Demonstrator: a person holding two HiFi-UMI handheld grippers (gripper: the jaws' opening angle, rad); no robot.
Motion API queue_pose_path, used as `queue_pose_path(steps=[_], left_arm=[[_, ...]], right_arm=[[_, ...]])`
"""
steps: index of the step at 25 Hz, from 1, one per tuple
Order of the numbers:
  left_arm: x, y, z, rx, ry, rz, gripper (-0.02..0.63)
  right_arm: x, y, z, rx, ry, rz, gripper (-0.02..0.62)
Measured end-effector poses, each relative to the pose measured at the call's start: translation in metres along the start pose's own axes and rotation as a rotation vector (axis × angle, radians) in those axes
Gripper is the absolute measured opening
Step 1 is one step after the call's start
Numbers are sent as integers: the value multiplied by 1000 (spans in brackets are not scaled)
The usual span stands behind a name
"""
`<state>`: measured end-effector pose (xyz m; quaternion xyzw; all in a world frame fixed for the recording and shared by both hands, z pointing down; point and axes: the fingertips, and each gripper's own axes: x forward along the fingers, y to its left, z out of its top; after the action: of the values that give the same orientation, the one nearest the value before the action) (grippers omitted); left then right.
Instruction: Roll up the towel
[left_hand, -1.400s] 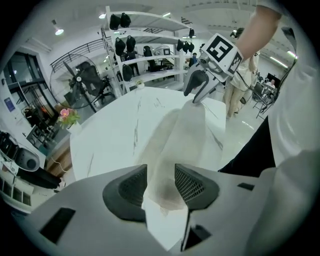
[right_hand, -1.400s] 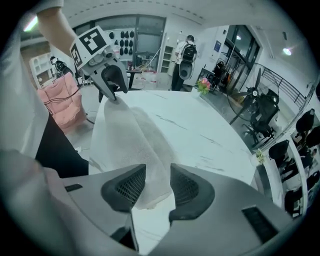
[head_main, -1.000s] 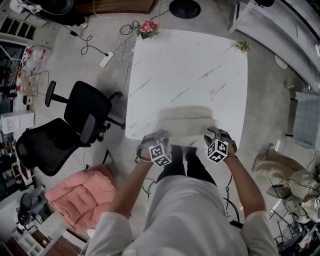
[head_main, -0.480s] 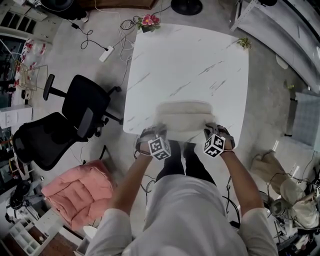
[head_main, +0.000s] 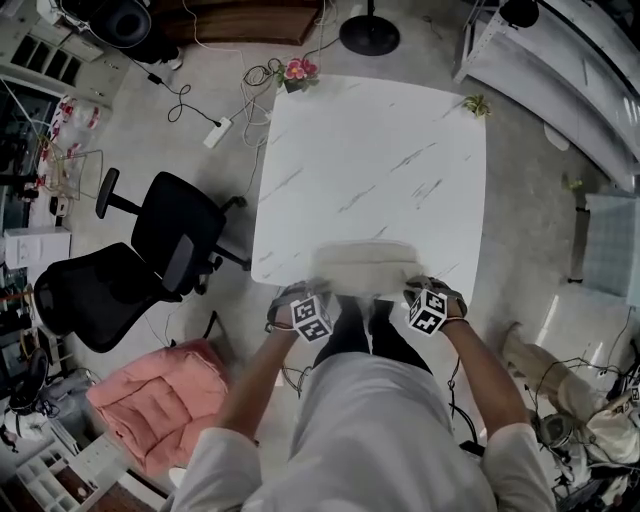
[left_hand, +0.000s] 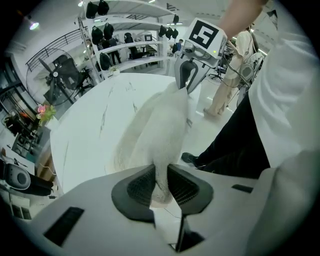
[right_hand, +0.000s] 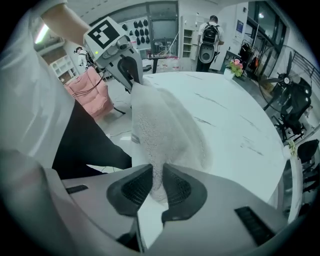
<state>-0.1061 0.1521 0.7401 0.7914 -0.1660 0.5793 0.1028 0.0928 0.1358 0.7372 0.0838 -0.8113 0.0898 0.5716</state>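
Head view: the towel (head_main: 362, 268) lies at the near edge of the white marble-patterned bench (head_main: 370, 150), bunched into a thick pale band running left to right. The left tongs (head_main: 316, 292) meet its near-left end and the right tongs (head_main: 410, 287) its near-right end, both pointing steeply down. 2 black office chairs (head_main: 170, 240) stand on the floor to the left of the bench, with a pink cushion (head_main: 160, 395) nearer the person. Flowers (head_main: 297, 70) sit by the bench's far-left corner.

Left gripper view: the jaws of the left tongs (left_hand: 161, 182) are closing, and their dark ribbed pads already pinch a fold of the towel (left_hand: 160, 125) between them. From there the cloth stretches taut, lifted off the bench (left_hand: 85, 140), across to the right tongs (left_hand: 187, 82), which grip the other end.

Right gripper view: the jaws of the right tongs (right_hand: 157, 184) are likewise closing, with only a narrow gap left, and towel (right_hand: 165, 127) cloth is squeezed between the pads. The towel runs up to the left tongs (right_hand: 131, 75), and its far side drapes down onto the bench (right_hand: 235, 130).
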Motion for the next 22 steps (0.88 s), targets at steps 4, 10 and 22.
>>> queue_pose_path(steps=[4,10,22], left_arm=[[-5,16,8,18,4,-24,98],[-3,53,22,18,28,-14,129],[12,120,23,-131,35,68,195]], right_arm=[[-7,-16,6,26,8,18,84],[-12,-58,19,72,1,-21,112],[-3,-133,37,195,0,-199,195]])
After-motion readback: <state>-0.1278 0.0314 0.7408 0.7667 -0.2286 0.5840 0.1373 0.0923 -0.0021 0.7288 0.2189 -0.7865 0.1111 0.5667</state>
